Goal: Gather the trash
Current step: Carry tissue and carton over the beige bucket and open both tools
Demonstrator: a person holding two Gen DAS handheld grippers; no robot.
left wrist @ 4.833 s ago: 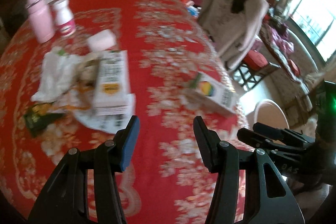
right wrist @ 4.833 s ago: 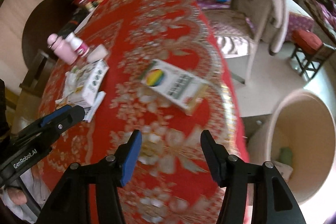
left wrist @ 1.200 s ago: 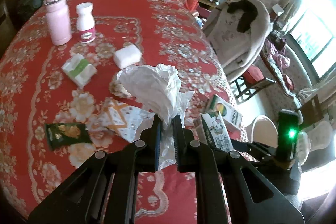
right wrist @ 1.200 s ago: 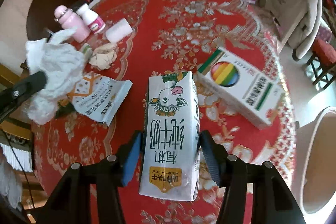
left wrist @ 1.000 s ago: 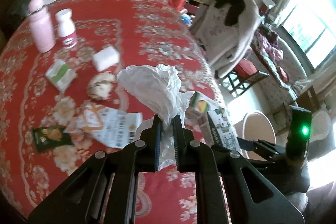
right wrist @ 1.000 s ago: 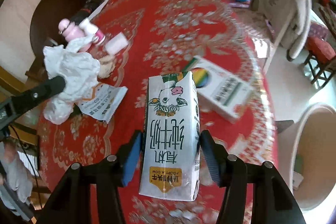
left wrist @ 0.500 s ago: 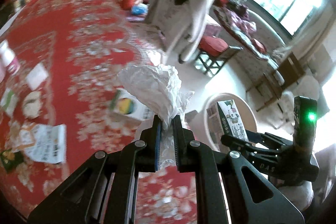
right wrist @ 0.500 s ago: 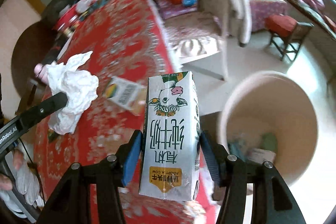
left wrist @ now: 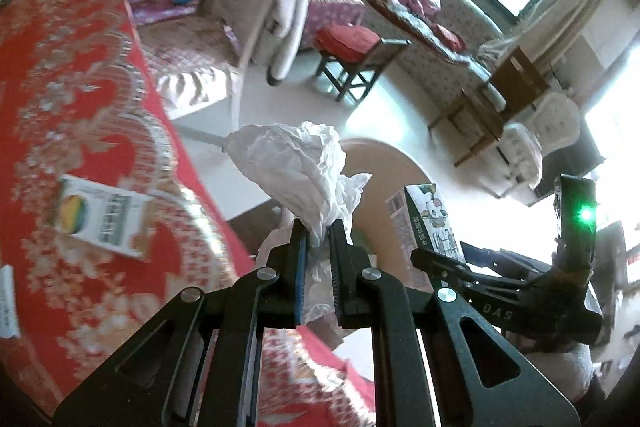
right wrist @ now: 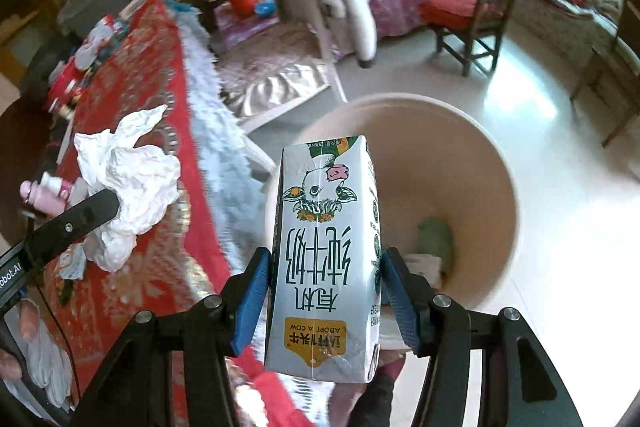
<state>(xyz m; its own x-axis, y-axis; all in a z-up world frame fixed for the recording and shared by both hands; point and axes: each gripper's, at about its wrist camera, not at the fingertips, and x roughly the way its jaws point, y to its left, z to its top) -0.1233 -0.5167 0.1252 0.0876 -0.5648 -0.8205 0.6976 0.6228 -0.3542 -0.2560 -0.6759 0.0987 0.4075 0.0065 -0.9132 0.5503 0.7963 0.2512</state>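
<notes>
Crumpled white tissue was pinched between the fully closed jaws of the left gripper, its bulk standing above the fingertips, over the edge of the red floral tablecloth and short of the bin. The right gripper held a milk carton by its two long sides, blue pads pressed flat against it at a middling spread, the printed cow face upside down. In the right wrist view the carton hung in front of the mouth of a cream-coloured bin that stood on the pale floor just beside the table; some green and pale refuse already lay at its bottom.

Step in hand, as judged: carrying both pieces from the table to the bin, with neither yet released. The next move called for bringing the carton squarely over the opening and parting the right jaws, then carrying the tissue past the table edge and over the rim before parting the left. A colourful flat box remained on the cloth.
</notes>
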